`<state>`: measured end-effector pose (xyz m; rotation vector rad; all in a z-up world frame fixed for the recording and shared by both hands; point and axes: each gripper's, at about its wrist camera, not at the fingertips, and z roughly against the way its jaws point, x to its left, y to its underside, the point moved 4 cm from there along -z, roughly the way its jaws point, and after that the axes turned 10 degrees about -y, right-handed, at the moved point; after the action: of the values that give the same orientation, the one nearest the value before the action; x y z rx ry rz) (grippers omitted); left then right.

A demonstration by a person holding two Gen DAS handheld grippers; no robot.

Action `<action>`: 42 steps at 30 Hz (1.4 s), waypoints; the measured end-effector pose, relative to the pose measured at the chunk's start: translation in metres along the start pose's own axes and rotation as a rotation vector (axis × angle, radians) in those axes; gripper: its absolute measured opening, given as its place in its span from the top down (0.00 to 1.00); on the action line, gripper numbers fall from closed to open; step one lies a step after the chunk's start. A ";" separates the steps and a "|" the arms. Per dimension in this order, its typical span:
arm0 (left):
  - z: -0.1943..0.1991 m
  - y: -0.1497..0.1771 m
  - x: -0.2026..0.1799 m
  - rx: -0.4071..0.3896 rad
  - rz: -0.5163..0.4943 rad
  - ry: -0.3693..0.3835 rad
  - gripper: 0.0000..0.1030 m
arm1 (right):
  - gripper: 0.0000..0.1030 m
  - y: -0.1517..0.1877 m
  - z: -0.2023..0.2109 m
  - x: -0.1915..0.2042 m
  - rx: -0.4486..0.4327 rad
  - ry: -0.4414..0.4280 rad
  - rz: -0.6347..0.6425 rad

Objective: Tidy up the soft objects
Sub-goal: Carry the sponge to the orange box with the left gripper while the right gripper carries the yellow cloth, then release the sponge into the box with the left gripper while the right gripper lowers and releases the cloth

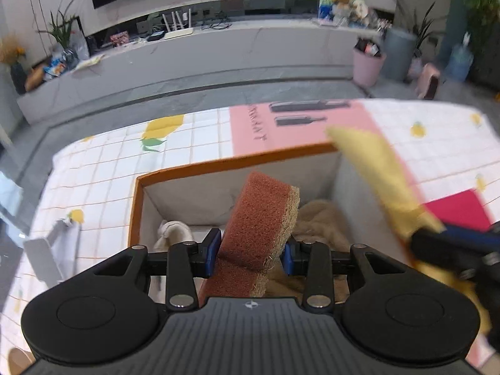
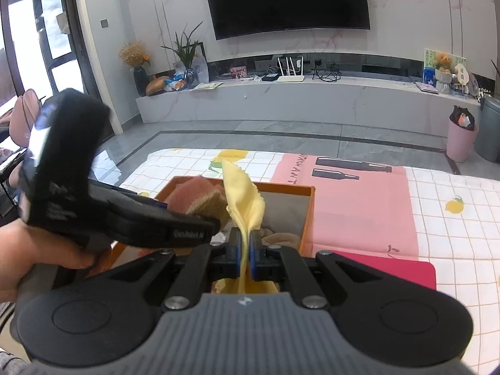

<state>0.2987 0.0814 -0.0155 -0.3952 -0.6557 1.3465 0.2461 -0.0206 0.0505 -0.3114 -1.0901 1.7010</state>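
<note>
The left hand-held gripper [image 1: 250, 254] is clamped on a brown sponge [image 1: 261, 218], held tilted above the orange-rimmed box [image 1: 237, 162] on the desk [image 1: 103, 162]. The right hand-held gripper [image 2: 245, 251] pinches a yellow cloth [image 2: 243, 198] over the box's right side; the cloth's lower end is hidden behind the gripper body. Inside the box, a beige fabric [image 1: 322, 222] and a pale item [image 1: 175, 232] lie partly hidden.
</note>
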 end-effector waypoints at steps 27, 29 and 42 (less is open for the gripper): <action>0.075 -0.013 0.052 -0.104 0.012 -0.047 0.23 | 0.98 -0.016 -0.004 0.026 -0.014 -0.017 -0.039; 0.084 -0.012 0.060 -0.090 0.032 -0.048 0.23 | 0.98 -0.025 -0.001 0.035 -0.026 -0.032 -0.043; 0.048 0.029 0.078 -0.090 0.169 0.006 0.22 | 0.97 -0.059 -0.007 0.044 -0.035 -0.031 -0.030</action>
<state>0.2528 0.1580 0.0192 -0.5373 -0.6914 1.4785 0.2688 0.0233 0.1049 -0.2904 -1.1427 1.6668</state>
